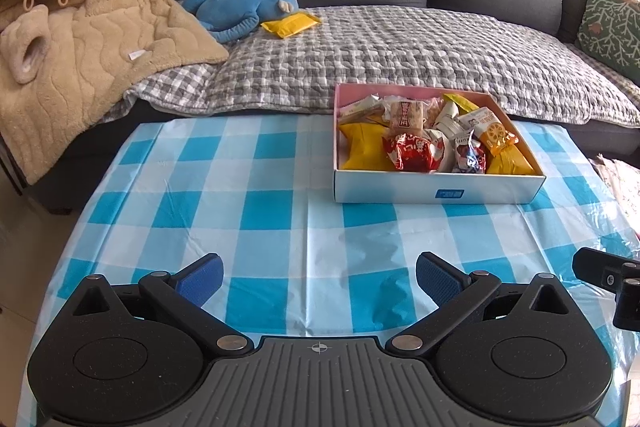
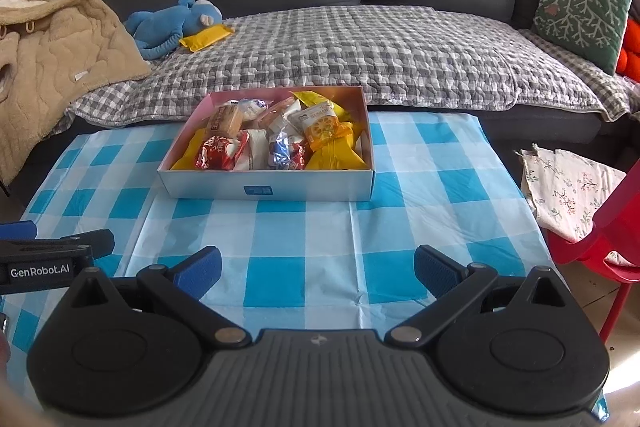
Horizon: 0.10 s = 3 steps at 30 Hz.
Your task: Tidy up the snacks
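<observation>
A: Where are the snacks in the two views?

B: Most of them lie in the snack box (image 1: 436, 193), a shallow white box with a pink inner wall. In the left wrist view it sits right of the centre, on the blue checked tablecloth (image 1: 248, 195). In the right wrist view the same box (image 2: 264, 189) is just left of the centre. Inside I see a red packet (image 1: 406, 153), a large yellow packet (image 1: 362, 147) at the left side and an orange packet (image 2: 324, 125) toward the right. They are piled together and touch each other.

A: Is any snack outside the box?

B: Yes. One yellow packet (image 1: 291, 23) lies on the grey checked sofa cover (image 1: 400, 55), in the upper left part of the frame, touching the blue plush toy (image 1: 244, 3). It is well apart from the box.

A: And the tongs?

B: The left gripper (image 1: 319, 277) is at the bottom of its frame, its blue pads spread wide, with nothing between them. The right gripper (image 2: 318, 273) is also spread wide and holds nothing. Both are above the tablecloth, near its front edge.

A: Anything else?

B: A beige fleece blanket (image 1: 80, 59) at the far left, a green cushion (image 2: 580, 11) in the upper right, and a red chair (image 2: 600, 247) at the right edge.
</observation>
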Available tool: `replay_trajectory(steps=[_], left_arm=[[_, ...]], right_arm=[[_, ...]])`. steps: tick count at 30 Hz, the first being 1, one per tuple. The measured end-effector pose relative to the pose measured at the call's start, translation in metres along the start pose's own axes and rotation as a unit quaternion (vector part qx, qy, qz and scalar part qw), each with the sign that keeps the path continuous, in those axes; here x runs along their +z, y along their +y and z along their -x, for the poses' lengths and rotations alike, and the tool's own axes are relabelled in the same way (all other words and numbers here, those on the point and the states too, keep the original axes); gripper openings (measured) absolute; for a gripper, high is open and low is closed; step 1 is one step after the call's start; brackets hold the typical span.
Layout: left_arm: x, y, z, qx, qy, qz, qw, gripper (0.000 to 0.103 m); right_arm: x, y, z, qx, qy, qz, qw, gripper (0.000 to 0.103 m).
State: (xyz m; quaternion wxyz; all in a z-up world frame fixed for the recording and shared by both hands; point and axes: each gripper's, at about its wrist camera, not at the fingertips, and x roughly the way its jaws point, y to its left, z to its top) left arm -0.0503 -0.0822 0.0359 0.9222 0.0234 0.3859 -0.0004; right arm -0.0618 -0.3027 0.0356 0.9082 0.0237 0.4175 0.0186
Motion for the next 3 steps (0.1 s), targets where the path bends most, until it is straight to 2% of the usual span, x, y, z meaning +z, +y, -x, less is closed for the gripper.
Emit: replay_trajectory(steps=[3], left_arm=[[0.0,0.0002,0.0001,-0.001,0.001,0.0,1.0,0.103]], right_arm=[[-0.0005,-0.0002,-0.0001,-0.003,0.0,0.0,1.0,0.103]])
